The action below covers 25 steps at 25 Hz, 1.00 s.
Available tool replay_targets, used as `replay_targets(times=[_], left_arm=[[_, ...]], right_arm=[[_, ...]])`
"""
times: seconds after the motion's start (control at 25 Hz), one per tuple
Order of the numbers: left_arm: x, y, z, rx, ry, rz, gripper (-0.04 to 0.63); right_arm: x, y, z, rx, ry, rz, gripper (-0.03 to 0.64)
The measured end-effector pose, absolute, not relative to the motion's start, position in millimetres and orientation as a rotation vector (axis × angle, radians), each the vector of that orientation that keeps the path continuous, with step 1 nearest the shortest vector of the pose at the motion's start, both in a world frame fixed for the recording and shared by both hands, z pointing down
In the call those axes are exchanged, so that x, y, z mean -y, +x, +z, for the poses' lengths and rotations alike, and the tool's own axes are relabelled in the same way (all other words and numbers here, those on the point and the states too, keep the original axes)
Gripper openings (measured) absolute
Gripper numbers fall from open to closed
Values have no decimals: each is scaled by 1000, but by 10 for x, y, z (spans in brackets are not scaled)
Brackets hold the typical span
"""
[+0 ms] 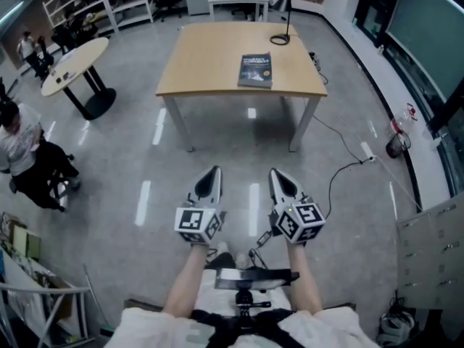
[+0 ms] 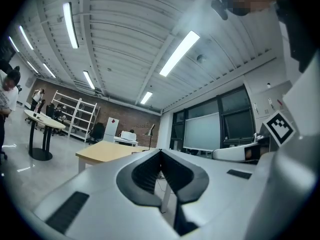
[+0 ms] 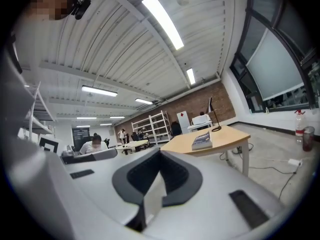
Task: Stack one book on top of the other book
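Jaws closed, nothing held.
Left hand-held gripper [image 1: 212, 174] and right hand-held gripper [image 1: 278, 175] are held well apart from the book [image 1: 256, 70] on the worktop [image 1: 210, 60].

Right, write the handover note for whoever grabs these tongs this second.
Left tongs: shut, empty, held level, well short of the table.
Right tongs: shut, empty, alongside the left.
Books: one dark-covered pile lies right of centre on the table. It looks thick in the right gripper view, possibly both books stacked, but I cannot confirm.
Done: no loose second book is visible.
Left: walk up, check the pile, and square it if needed.
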<state>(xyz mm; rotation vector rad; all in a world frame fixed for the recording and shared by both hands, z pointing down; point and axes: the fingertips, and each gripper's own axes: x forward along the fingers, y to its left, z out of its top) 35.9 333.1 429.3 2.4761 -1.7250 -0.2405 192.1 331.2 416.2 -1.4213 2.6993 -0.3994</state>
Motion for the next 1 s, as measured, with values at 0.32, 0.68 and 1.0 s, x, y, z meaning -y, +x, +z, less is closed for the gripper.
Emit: replay_targets(times=[0.32, 0.68, 1.0], left_arm=[[-3532, 246, 4134, 1761, 2485, -278, 11], [-3590, 220, 4206, 1734, 2502, -245, 11], [-3587, 231, 4266, 1723, 2521, -216, 11]], right_arm=[[-3607, 1783, 4136, -2712, -1399, -373, -2], [-3754, 1686, 4202, -2726, -1428, -406, -2], [-3748, 1746, 4172, -2709, -1463, -375, -2]])
